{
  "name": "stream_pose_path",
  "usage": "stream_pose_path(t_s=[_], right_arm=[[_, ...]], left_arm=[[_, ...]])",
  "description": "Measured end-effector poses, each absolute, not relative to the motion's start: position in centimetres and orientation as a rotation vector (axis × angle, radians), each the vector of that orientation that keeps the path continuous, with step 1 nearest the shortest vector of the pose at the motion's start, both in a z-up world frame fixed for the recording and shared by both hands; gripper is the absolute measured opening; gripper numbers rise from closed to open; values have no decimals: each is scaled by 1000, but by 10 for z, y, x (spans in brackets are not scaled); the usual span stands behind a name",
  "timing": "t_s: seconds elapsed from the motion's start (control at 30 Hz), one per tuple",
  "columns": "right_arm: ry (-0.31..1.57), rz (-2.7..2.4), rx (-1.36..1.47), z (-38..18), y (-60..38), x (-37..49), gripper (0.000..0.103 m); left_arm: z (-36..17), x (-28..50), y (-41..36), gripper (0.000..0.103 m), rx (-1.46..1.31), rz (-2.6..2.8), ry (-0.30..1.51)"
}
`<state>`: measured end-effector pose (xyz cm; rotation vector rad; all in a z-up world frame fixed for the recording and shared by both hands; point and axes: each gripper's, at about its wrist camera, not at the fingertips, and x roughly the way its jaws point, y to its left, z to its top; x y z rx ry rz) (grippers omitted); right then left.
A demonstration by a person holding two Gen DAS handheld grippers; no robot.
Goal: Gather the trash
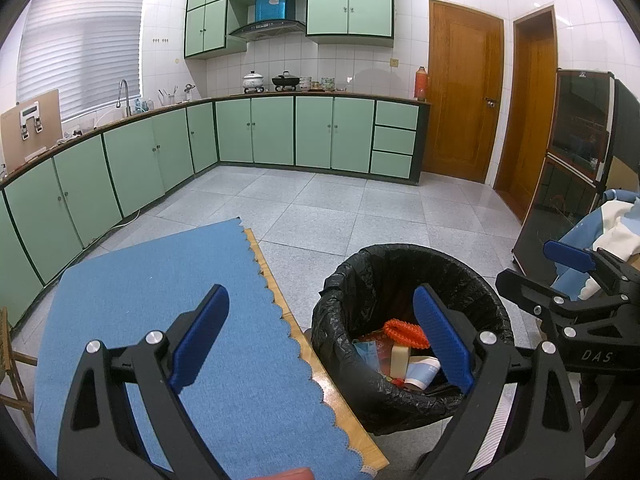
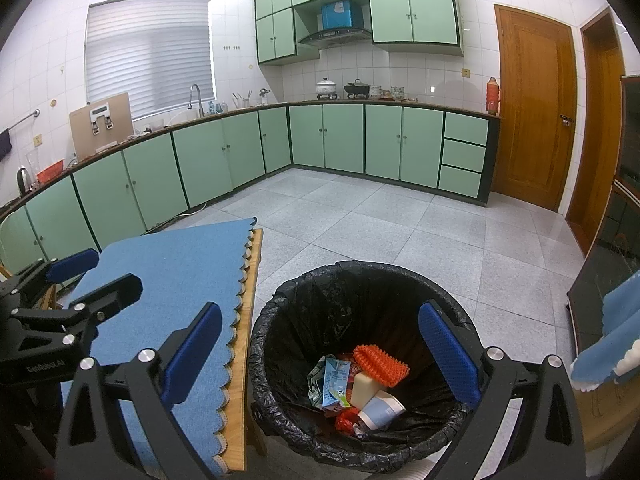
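A bin lined with a black bag [image 1: 352, 280] [image 2: 304, 292] stands on the floor beside the table. In it lie an orange ribbed piece [image 2: 380, 362] [image 1: 402, 332], a blue milk carton [image 2: 334, 384], a cream block [image 2: 366, 388], a paper cup [image 2: 382, 410] [image 1: 422, 372] and a red wrapper [image 2: 344, 420]. My left gripper [image 1: 320, 340] is open and empty, straddling the table edge and the bin. My right gripper [image 2: 320, 360] is open and empty over the bin. Each gripper shows in the other's view, the right one [image 1: 576, 272] and the left one [image 2: 76, 276].
A wooden table [image 1: 320, 364] [image 2: 254, 280] carries a blue scalloped mat [image 1: 160, 300] [image 2: 172, 272]. Green cabinets [image 1: 280, 132] line the far walls, with wooden doors [image 1: 464, 92] at right. A dark glass cabinet [image 1: 572, 152] and blue-white cloth [image 1: 612, 224] stand at right.
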<state>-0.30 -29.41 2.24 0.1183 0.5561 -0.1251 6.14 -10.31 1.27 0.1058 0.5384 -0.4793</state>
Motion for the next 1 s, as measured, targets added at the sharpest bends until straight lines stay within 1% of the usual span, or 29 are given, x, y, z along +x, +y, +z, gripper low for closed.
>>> stream_pose_path(t_s=[1.0], right_arm=[[558, -125, 118, 22, -293, -3, 97]], left_arm=[[11, 61, -102, 91, 106, -474, 539]])
